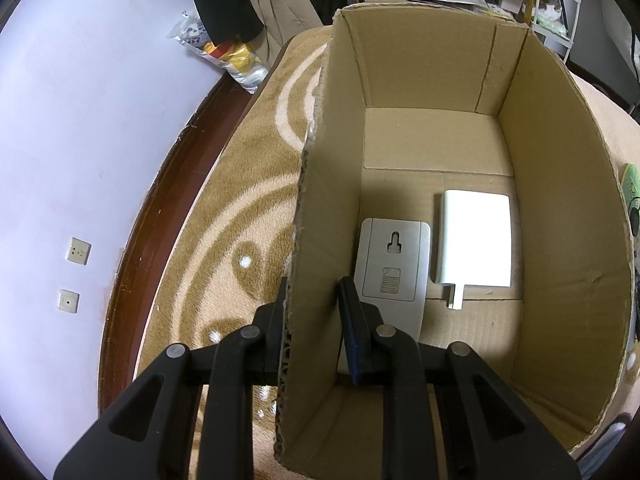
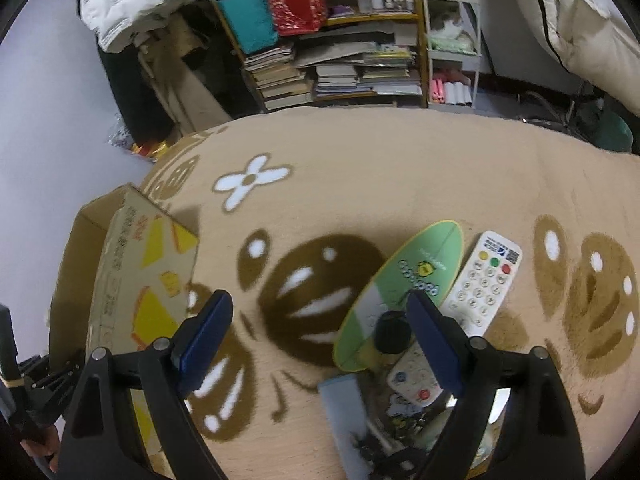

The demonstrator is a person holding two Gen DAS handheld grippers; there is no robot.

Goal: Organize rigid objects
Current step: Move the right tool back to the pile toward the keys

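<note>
While left hand-held gripper (image 1: 310, 300) clamps cardboard box (image 1: 560, 200) wall, right hand-held gripper (image 2: 320, 320) apart, white remote (image 2: 484, 284) lengthwise away.

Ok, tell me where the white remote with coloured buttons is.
In the right wrist view, the white remote lies on the carpet right of centre, beside the green oval board.

Little can be read with any certainty. The cardboard box (image 2: 132, 276) carries red printed characters along its outer side beside yellow shapes, too blurred and tilted to make out. The green oval board (image 2: 416, 276) has a row of blue rounded letters and a small yellow emblem, not legible. The white remote (image 2: 486, 280) bears a small dark logo and a square code patch at its top, and number keys too small to read.
</note>
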